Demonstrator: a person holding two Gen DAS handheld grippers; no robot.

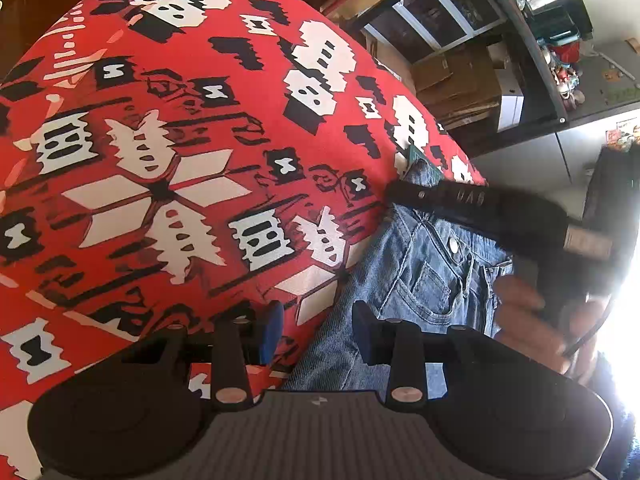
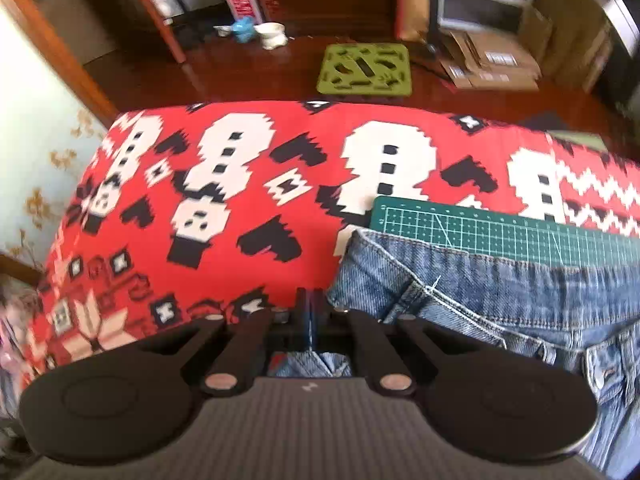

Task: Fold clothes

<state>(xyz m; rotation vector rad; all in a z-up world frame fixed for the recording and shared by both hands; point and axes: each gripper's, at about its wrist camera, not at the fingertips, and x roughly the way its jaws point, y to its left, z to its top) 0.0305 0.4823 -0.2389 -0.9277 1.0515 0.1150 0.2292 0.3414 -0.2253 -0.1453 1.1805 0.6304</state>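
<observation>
**Jeans at the waistband: right tongs clenched, left tongs spread**

Left tongs [image 1: 318, 330]: released, blue-padded fingers [image 1: 272, 330] set wide apart w/ nothing between them. They hover over the boundary where the red, white and black patterned woven cloth [image 1: 168, 152] meets the faded blue denim jeans [image 1: 424, 280]; cloth lies ahead-left of these tongs, denim ahead-right. The cloth covers a worktop, or possibly a bed; can't say which.

Further right in the left wrist view: the other black tool w/ a hand [image 1: 528, 312] on it, blurred, over the waistband area. Metal button and front pocket w/ stitched seams show just ahead of the left tongs.

Right tongs [image 2: 309, 312]: clenched, pads pressed together. A pinch of denim shows right behind the pads, so prob. grasping a jeans edge; the contact itself is partly hidden. Waistband runs ahead-right of these tongs; beyond it lies a dark green gridded cutting mat [image 2: 500, 228], flat and rigid, partly under the jeans.

Step, as a judgement: getting hold of the waist end w/ both tools to move or fold it. How many folds the jeans carry can't be read, since the legs are out of view. Next move calls for the left tongs to close on the near waistband edge, level w/ the right grip.

Denim: thick, stiff, heavy seams; will crease slowly and resist bunching.
</observation>
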